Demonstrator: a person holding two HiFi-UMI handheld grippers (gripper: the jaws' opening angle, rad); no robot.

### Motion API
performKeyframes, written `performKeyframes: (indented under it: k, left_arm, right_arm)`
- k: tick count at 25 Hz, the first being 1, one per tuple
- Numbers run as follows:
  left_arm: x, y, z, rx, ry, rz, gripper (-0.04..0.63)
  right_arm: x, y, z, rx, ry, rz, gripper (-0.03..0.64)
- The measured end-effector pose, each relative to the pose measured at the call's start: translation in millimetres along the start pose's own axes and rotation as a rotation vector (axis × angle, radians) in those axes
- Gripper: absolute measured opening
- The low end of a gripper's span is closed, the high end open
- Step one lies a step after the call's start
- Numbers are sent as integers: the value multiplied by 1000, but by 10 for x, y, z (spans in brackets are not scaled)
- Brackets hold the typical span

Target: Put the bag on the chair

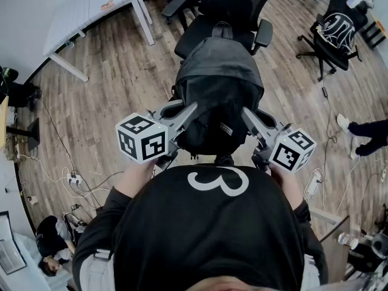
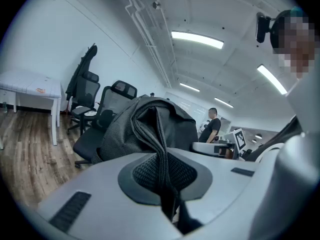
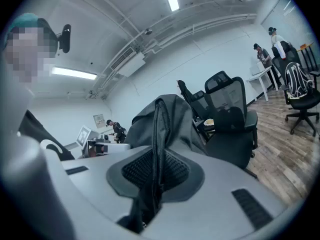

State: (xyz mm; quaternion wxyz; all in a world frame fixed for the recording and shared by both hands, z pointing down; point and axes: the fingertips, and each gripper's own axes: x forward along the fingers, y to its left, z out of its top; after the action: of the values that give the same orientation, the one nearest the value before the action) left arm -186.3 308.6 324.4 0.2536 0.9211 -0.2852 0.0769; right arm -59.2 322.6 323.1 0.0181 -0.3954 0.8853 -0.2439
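In front of the person's chest, the bag [image 1: 219, 80] hangs in the air, a dark backpack carried between 2 grippers. The left gripper [image 1: 193, 110] is pressed together on a fold of the bag's black fabric, and the left gripper view shows that fold squeezed between its pads. The right gripper [image 1: 245, 114] pinches a similar fold on the other side, with a slightly thicker wad in its grip.

The bag is off the floor and just short of the chair [image 1: 195, 36], whose seat shows past the bag's top edge. I judge this as the carry step, with the placing not yet done.

The next move calls for both grippers to go forward together, keeping the bag level, and then to lower it onto the seat before either grip lets go.

The armrest [image 1: 263, 31] on the right is the edge to watch, since the bag looks nearly as wide as the seat. The wood floor [image 1: 121, 83] to the left is bare up to the white table [image 1: 91, 8]. A second chair [image 1: 336, 32] stands well apart on the right.
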Motion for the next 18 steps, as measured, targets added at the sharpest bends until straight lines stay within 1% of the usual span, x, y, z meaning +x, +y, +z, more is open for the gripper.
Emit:
performKeyframes:
  k: [8,18]
  left_arm:
    - [14,5,-19,-11,2,3,31]
    - [534,174,149,-35,25,24,31]
  right_arm:
    - [-18,4,-14,-16,6,11,61]
    - [100,-527,191,11,27,14,61]
